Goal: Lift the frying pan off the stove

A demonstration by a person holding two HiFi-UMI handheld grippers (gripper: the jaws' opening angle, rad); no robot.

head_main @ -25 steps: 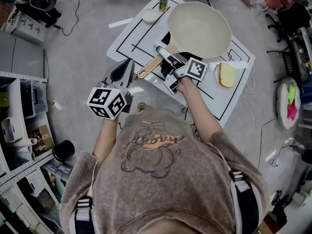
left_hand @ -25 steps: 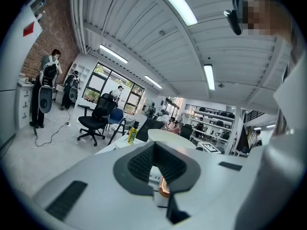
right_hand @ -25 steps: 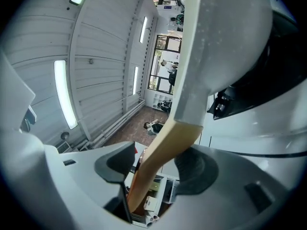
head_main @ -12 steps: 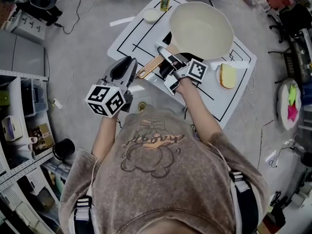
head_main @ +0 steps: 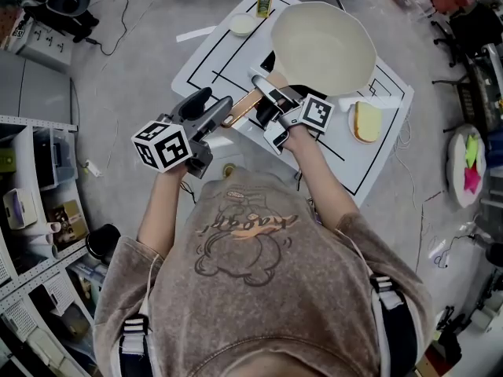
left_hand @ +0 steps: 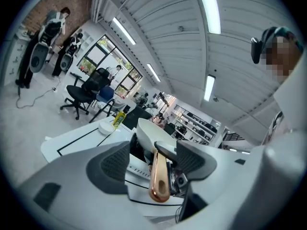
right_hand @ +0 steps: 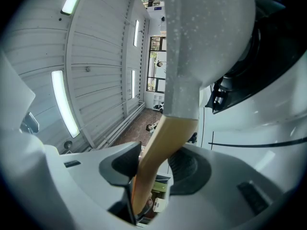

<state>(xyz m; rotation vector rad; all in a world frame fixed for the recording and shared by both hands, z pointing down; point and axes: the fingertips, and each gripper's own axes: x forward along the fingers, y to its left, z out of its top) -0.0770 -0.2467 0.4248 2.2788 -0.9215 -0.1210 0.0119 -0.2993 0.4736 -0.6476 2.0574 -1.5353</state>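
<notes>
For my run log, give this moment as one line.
right hand-held gripper: shut on frying pan handle | left hand-held gripper: jaws just opened, handle end between them, unclamped

Lab-like workroom: office chairs (left_hand: 80, 96), storage shelves (head_main: 39, 126), floor cables (head_main: 120, 20), ceiling strip lights (left_hand: 209, 87), line-marked table (head_main: 206, 63).

Head view: overhead, steeply down over the person (head_main: 251, 265) onto the white tabletop (head_main: 206, 67), mid-distance. Left gripper view: low, near level, facing across that tabletop. Right gripper view: very close beneath the frying pan (right_hand: 206, 32), tilted upward. All three share its handle (head_main: 245, 107).
</notes>
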